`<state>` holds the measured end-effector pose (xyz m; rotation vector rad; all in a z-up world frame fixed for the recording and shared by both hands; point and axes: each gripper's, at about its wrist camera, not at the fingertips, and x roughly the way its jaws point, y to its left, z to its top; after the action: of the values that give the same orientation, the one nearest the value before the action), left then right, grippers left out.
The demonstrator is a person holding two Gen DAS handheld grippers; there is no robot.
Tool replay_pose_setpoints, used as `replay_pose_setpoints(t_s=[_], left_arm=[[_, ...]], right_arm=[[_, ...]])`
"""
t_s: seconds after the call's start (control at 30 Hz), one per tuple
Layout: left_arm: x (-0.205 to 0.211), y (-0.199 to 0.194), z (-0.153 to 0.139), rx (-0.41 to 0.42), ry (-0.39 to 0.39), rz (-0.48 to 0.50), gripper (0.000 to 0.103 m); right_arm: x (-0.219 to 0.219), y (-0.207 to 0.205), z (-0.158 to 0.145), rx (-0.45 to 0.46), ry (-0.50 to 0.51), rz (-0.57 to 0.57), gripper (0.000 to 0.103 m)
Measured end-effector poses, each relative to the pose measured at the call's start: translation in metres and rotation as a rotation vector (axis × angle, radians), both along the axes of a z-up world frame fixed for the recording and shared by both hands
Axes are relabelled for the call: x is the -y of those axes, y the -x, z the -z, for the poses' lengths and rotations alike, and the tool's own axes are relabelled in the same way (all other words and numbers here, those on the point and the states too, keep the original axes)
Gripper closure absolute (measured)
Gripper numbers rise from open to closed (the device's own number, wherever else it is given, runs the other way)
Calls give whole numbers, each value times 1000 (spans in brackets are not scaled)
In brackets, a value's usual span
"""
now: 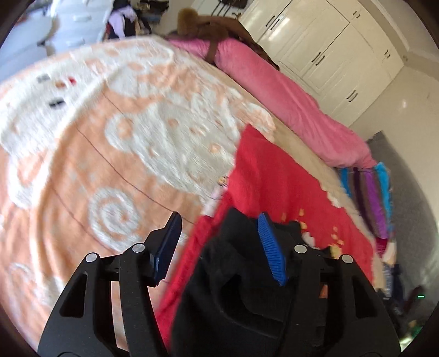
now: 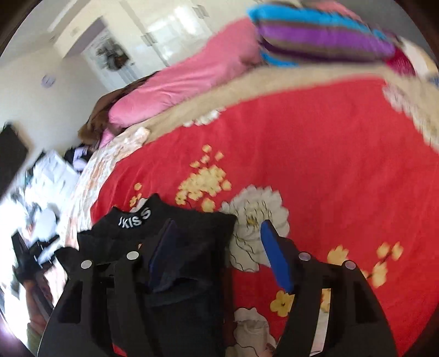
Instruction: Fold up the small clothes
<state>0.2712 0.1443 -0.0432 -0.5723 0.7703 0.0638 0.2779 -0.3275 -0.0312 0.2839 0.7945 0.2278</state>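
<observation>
Fabric first: black garment (image 1: 233, 288) bunched low in left wrist view, lying on the red floral blanket (image 1: 263, 181), its top edge poking up between the fingers of the left gripper (image 1: 218, 233). Left gripper jaws stand apart, blue pads clear of each other; right pad (image 1: 270, 247) sits against the black cloth, left pad over the orange blanket, no squeeze visible. Right wrist view shows the same black garment (image 2: 175, 247) with a white-lettered waistband (image 2: 134, 218) reading roughly "KISS", spread under and left of the right gripper (image 2: 216, 241). Right gripper jaws wide, left pad (image 2: 164, 247) over the cloth, right pad (image 2: 277, 258) over the red blanket (image 2: 315, 164); nothing pinched. No containers in view. Surface is a bed: orange-and-white patterned blanket (image 1: 109, 142) on the left half, red one with yellow and white flowers beside it, beige strip (image 1: 299, 148) beyond. Farther back, a pink rolled quilt (image 1: 274, 90) along the far edge, striped blue-purple cloth (image 1: 370, 192) at its end, brown furry item (image 1: 203, 24) on top. Behind, white wardrobe doors (image 1: 329, 46) with dark handles, clutter pile (image 1: 126, 19) in far corner. Both views motion-blurred.
</observation>
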Motion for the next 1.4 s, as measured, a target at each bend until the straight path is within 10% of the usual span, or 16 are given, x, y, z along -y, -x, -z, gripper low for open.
replay_pose_setpoints(t_s=[0.23, 0.5, 0.57, 0.67, 0.77, 1.03, 1.2, 1.4], left_arm=[[13, 8, -28, 15, -146, 36, 39], [10, 4, -18, -22, -155, 36, 37], [8, 4, -17, -23, -138, 36, 37], [6, 4, -17, -19, -128, 34, 37], [2, 4, -18, -15, -117, 24, 37], [-8, 2, -12, -34, -97, 6, 37], [-10, -1, -6, -56, -85, 15, 35], [-2, -10, 13, -87, -62, 52, 34]], right_arm=[[-140, 54, -11, 165, 399, -592, 27], [-203, 51, 40, 73, 653, -743, 29], [-208, 43, 45, 55, 659, -733, 35], [-210, 26, 37, 5, 561, -736, 84], [-207, 6, 19, 13, 500, -676, 90], [-192, -79, 16, -37, 522, -386, 71], [-141, -63, -9, 13, 369, -261, 43], [-44, -23, -9, -32, 181, -35, 41]])
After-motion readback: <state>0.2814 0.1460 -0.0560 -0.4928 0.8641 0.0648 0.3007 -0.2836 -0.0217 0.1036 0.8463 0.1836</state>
